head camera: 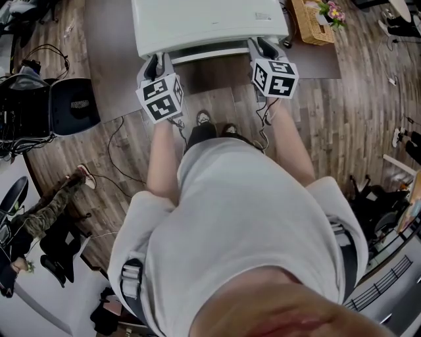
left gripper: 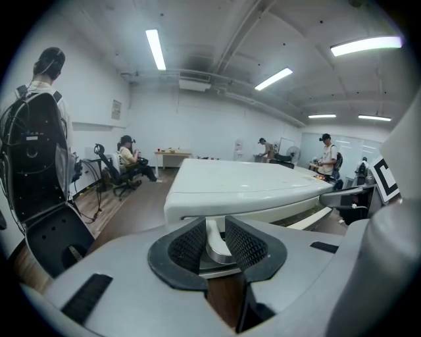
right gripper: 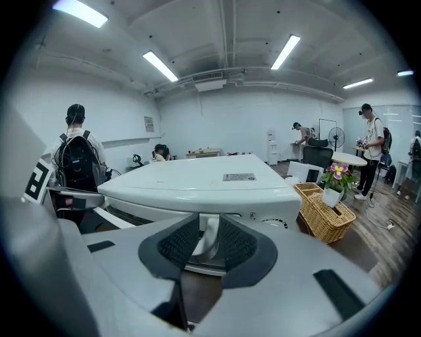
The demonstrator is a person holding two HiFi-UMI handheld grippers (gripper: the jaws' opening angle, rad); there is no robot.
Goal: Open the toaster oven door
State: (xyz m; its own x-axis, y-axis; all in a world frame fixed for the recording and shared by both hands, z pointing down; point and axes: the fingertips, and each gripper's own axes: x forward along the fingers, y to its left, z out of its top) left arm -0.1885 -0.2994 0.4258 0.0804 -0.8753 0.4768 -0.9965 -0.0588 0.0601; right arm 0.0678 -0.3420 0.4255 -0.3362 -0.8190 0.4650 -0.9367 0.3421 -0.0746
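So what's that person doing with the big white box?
That box is a toaster oven. A person stands in front of it with a grabber tool in each hand. The left claw and the right claw are each pinching one end of the door handle. I can't tell from here if the oven is open yet.

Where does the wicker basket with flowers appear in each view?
Head view: wicker basket at the top edge, right of the white toaster oven.
Left gripper view: not in it.
Right gripper view: lower right, beside the white toaster oven.
Shared landmark: the white toaster oven, in all three views.
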